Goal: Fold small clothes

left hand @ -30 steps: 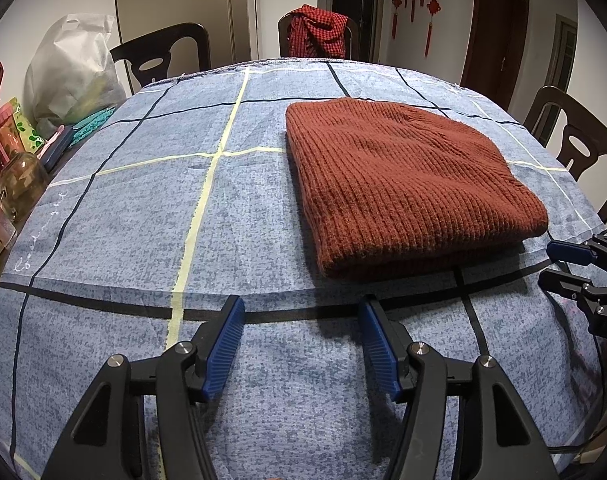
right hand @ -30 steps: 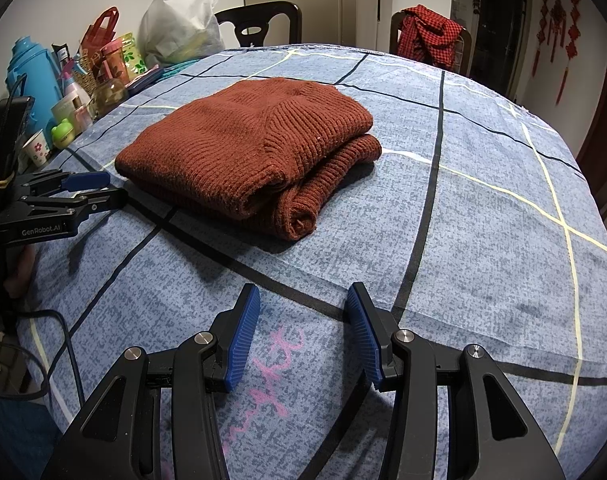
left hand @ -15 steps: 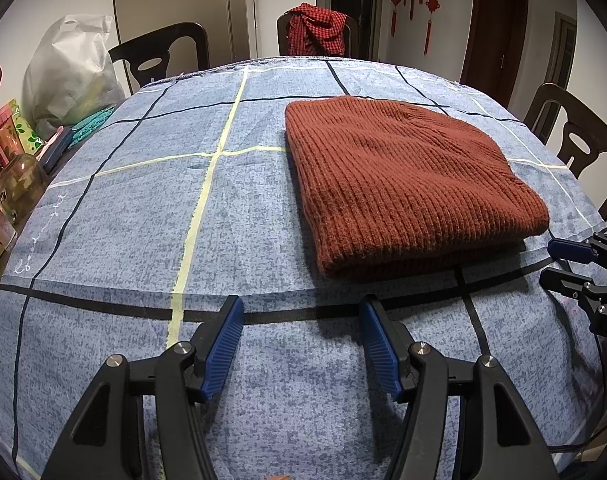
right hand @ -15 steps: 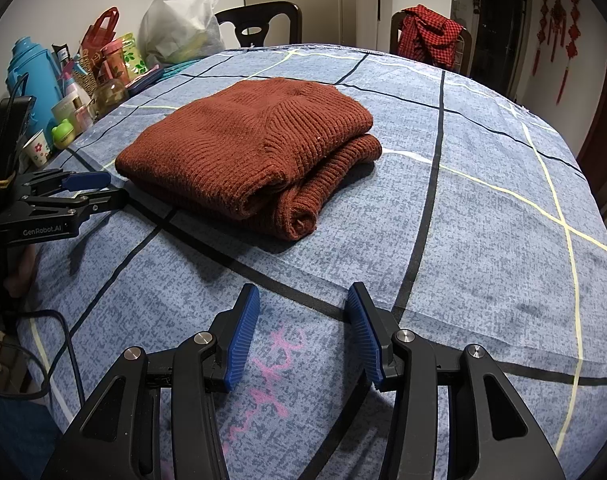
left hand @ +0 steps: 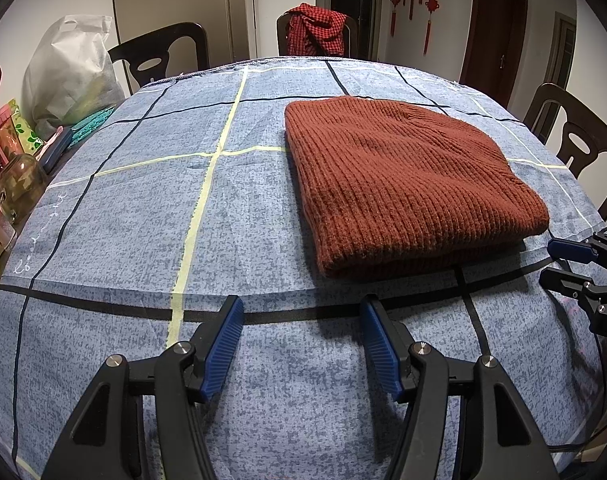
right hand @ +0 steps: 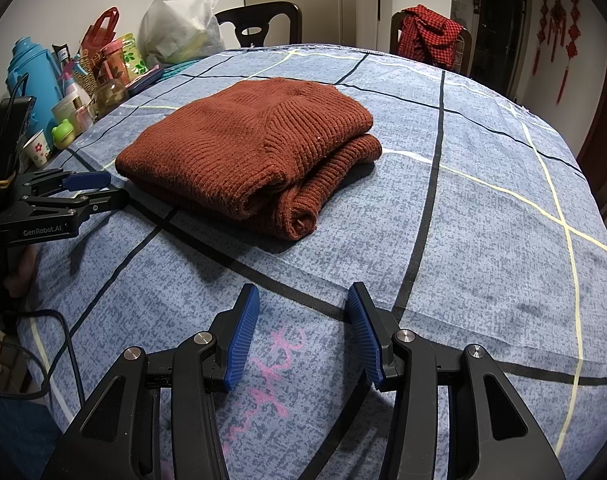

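Nothing has moved in the last second. The red sweater point(left hand: 407, 184) lies folded on the table point(left hand: 151, 216), at one o'clock from the left gripper point(left hand: 301, 344). Left gripper and right gripper point(right hand: 303, 336) are both spread wide and hold nothing. The folding looks done.

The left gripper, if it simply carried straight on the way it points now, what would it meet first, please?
Most likely the blue checked tablecloth: the left gripper is open, empty and angled down at bare cloth. The folded rust-brown sweater lies further ahead and to the right of that line, so probably missed, though depth is hard to judge.
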A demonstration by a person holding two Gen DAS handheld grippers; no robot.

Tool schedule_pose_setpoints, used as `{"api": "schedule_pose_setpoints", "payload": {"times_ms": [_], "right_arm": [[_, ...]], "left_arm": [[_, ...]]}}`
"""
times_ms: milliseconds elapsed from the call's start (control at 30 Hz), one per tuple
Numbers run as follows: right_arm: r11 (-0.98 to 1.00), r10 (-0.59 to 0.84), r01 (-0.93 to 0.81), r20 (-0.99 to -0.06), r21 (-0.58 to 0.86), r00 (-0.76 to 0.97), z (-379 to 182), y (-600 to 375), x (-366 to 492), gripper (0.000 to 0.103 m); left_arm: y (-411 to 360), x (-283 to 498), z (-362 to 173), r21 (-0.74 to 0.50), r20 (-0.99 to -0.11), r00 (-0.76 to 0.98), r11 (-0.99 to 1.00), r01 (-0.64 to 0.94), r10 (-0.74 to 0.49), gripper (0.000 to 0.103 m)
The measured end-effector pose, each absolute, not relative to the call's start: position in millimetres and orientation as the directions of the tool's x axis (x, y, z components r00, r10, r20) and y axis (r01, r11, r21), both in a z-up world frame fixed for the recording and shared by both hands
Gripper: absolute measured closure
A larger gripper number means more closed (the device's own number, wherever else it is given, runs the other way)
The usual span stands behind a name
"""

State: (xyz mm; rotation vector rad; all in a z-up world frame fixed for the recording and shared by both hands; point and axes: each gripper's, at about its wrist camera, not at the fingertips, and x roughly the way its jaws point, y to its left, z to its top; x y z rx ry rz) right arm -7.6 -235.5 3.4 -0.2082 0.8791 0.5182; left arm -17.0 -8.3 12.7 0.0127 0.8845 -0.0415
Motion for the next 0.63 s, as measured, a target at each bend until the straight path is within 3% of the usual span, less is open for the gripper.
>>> {"api": "schedule_pose_setpoints", "payload": {"times_ms": [633], "right_arm": [[0.857, 0.348, -0.513, -0.778, 0.038, 0.524, 3.9, -235.7, -7.9, 0.056]], "left_arm": [[-8.7, -16.8, 12.7, -0.007, -0.774, 0.633, 0.999, 0.041, -0.031, 0.039]]}}
